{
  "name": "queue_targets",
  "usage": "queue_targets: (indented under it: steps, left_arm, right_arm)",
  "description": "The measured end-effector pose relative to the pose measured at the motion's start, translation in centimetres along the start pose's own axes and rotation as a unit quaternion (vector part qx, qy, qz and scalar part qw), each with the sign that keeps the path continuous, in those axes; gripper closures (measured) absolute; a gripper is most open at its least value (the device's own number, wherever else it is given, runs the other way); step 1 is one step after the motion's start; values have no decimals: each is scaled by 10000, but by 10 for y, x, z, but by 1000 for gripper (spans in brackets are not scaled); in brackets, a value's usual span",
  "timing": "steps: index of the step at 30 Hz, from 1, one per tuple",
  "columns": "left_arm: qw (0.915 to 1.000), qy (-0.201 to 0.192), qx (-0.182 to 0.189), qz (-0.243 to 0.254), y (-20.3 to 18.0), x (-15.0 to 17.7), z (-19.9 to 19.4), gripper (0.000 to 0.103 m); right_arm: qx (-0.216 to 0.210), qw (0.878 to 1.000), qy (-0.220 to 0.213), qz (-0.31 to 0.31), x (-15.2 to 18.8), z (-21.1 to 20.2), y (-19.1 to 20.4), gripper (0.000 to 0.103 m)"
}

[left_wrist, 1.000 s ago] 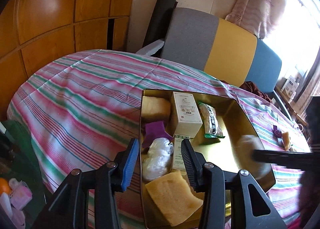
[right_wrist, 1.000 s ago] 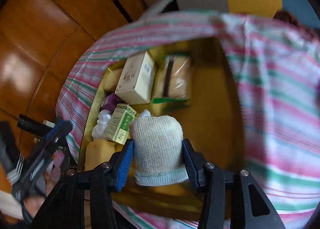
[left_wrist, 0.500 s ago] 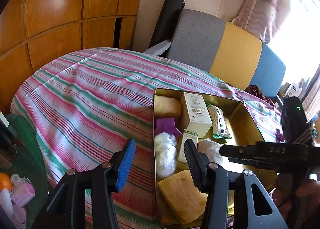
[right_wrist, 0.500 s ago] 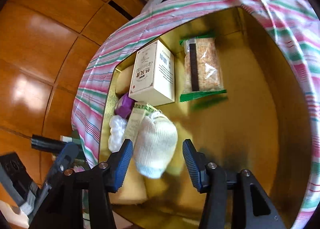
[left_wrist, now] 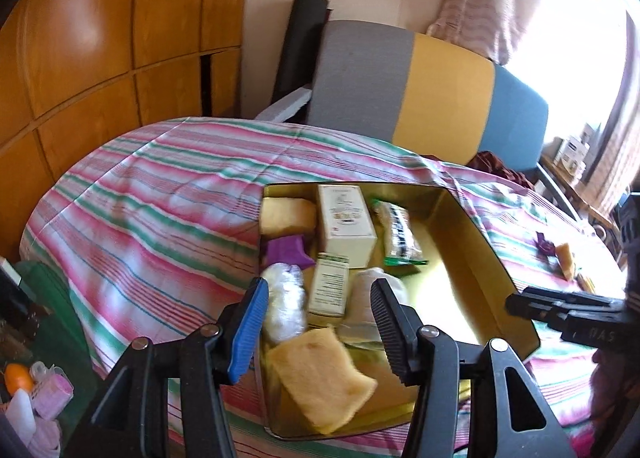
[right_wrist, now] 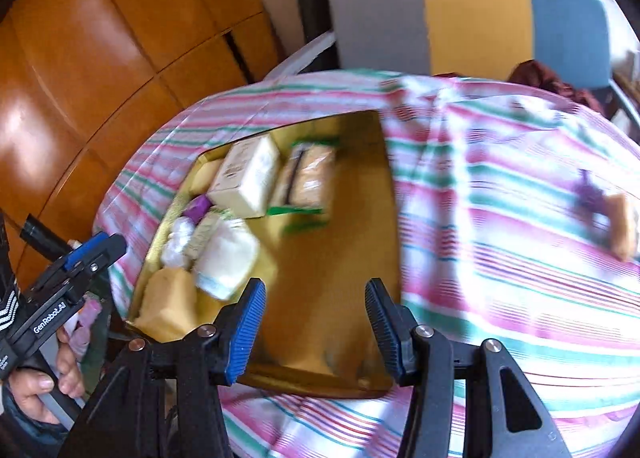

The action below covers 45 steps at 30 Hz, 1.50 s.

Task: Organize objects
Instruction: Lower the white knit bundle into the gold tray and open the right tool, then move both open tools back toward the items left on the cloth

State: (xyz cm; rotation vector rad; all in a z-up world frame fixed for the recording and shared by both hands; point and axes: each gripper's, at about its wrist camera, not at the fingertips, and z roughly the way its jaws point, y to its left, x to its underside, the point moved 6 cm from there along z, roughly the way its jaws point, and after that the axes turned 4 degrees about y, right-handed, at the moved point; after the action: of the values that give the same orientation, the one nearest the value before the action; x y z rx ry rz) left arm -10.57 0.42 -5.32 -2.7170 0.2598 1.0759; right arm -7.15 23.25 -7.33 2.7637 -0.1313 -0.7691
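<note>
A gold tray (left_wrist: pixel 472 242) (right_wrist: pixel 360 338) lies on the striped cloth and holds several items. Among them are a white knitted bundle (left_wrist: pixel 362 298) (right_wrist: pixel 226 258), a yellow sponge (left_wrist: pixel 320 374) (right_wrist: pixel 168 298), a white box (left_wrist: pixel 346 223) (right_wrist: pixel 248 177) and a snack packet (left_wrist: pixel 400 234) (right_wrist: pixel 308 177). My left gripper (left_wrist: pixel 318 310) hovers over the tray's near left corner; its jaws are opening with nothing between them. My right gripper (right_wrist: pixel 314 298) stands open and empty above the tray's bare right half, apart from the bundle.
A purple piece (left_wrist: pixel 544 244) and a small sponge chunk (left_wrist: pixel 565 256) (right_wrist: pixel 622 223) lie on the cloth right of the tray. A grey, yellow and blue sofa back (left_wrist: pixel 440 93) stands behind the table. Wooden panels (left_wrist: pixel 100 57) line the left wall.
My right gripper let go of the white knitted bundle, which now lies in the tray, and drew back up and to the right. The left gripper's jaws widened.
</note>
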Motion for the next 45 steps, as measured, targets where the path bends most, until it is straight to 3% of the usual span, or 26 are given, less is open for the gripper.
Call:
queue_targets:
  steps: [14, 24, 32, 45]
  left_arm:
    - [9951, 59, 251, 951, -81, -1, 0, 45]
    - [9867, 136, 448, 1558, -139, -1, 7, 42]
    - [9788, 264, 673, 1918, -186, -5, 19, 42]
    - [9616, 687, 1357, 2284, -295, -27, 56, 42]
  right_arm:
    - [1226, 9857, -328, 1109, 14, -69, -154, 50]
    - [1917, 9664, -7, 1714, 36, -76, -253, 50]
    - [1796, 9515, 267, 2483, 59, -67, -291, 50]
    - [1596, 9353, 394, 3133, 75, -67, -310, 50]
